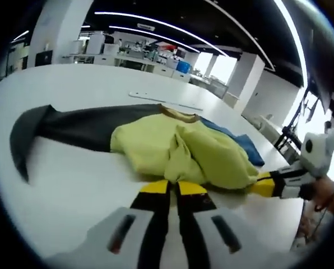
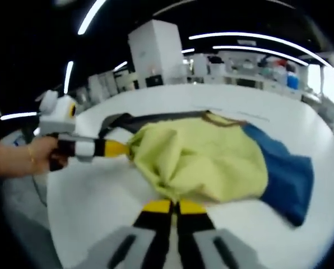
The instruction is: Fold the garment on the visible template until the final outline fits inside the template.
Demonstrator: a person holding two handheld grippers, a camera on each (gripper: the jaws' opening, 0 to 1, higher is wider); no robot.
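Pulling unevenly now, with both grippers (image 1: 172, 188) (image 2: 175, 206) clenched on the shirt (image 2: 203, 159) at lower centre, you may bunch it.

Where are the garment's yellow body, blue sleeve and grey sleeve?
yellow body (image 2: 203, 157): right gripper view, middle of the bunched yellow cloth.
blue sleeve (image 2: 287, 176): right gripper view, flat middle.
grey sleeve (image 1: 72, 128): left gripper view, mid-length.
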